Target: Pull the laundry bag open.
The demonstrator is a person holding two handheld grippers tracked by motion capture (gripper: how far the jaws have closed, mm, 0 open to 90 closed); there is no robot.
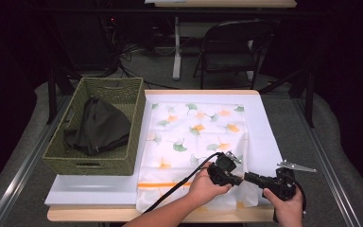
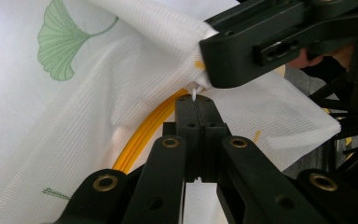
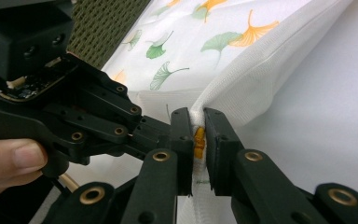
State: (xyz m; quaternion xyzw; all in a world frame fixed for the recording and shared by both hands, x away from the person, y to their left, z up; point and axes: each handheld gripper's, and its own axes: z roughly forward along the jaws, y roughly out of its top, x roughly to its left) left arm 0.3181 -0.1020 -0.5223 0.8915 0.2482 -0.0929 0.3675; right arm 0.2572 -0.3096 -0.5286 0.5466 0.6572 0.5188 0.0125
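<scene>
White table (image 1: 269, 137) bearing leaf-print mesh bag (image 1: 194, 137), wicker basket (image 1: 123, 161).

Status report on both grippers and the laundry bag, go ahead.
Left gripper shut on zipper pull. Right gripper shut on laundry bag corner. Nothing in the way.

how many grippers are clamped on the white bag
2. The left gripper is shut on the small zipper pull at the white leaf-print bag's near right corner. The right gripper pinches the bag's edge right beside it, near the table's front.

Dim lab or workshop, pale worktop (image 1: 274, 142) on bare floor, folding chair (image 1: 231, 47), cables (image 1: 127, 52), desk leg (image 1: 177, 47) behind
</scene>
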